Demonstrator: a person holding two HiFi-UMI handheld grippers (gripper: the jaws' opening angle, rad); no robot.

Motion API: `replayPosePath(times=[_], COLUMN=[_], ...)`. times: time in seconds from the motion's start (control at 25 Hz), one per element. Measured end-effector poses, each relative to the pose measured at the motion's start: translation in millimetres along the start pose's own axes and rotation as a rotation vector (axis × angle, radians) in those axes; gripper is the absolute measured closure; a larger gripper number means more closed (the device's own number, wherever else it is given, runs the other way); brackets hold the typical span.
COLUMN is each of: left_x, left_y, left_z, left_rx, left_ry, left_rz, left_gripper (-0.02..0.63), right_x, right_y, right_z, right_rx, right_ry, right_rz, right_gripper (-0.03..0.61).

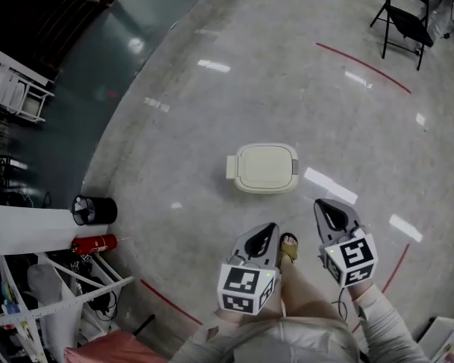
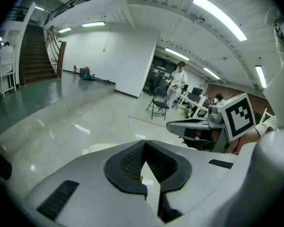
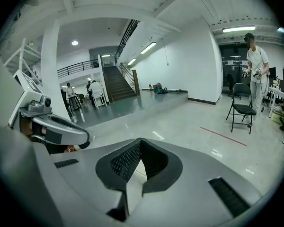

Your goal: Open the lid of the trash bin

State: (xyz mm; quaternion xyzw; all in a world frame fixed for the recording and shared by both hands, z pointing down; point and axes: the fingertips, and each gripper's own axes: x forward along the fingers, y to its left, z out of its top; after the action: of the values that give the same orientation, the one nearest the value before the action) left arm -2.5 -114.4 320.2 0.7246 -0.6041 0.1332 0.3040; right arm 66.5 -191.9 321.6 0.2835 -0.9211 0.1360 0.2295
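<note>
Holding both tools low in front of us, we are facing the trash bin [image 1: 265, 189], which is sitting on the pale floor [image 1: 212, 112] straight ahead, well apart from either tool. Its lid [image 1: 266, 165] is lying flat and closed, with its longer side running left to right across our path and a tab [image 1: 232, 166] sticking out at its left end. The left gripper [image 1: 270, 231] is pointing almost straight at the bin's near side, while the right gripper [image 1: 322, 206] is aiming just past its near right corner. The two tips are looking about equally close, so we are judging that either could reach first. Both pairs of jaws are resting with their tips together, and nothing is sitting between them or touching them. The reach toward the lid is not yet beginning.
</note>
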Motion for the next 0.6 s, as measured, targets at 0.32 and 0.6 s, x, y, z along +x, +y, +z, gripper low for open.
replayPosePath(times=[0.32, 0.6], left_x=[53, 95], left_y=[23, 44], left_z=[-42, -88], left_rx=[0.003, 0.016], left_ry=[0.074, 0.121], left_rz=[0.009, -0.004], left_gripper=[0.609, 0.609], right_x=[58, 114], right_y=[-33, -54], right_z=[-44, -93], right_rx=[0.034, 0.09], right_ry=[0.054, 0.088], right_rz=[-0.025, -0.041], right_gripper=[0.578, 0.58])
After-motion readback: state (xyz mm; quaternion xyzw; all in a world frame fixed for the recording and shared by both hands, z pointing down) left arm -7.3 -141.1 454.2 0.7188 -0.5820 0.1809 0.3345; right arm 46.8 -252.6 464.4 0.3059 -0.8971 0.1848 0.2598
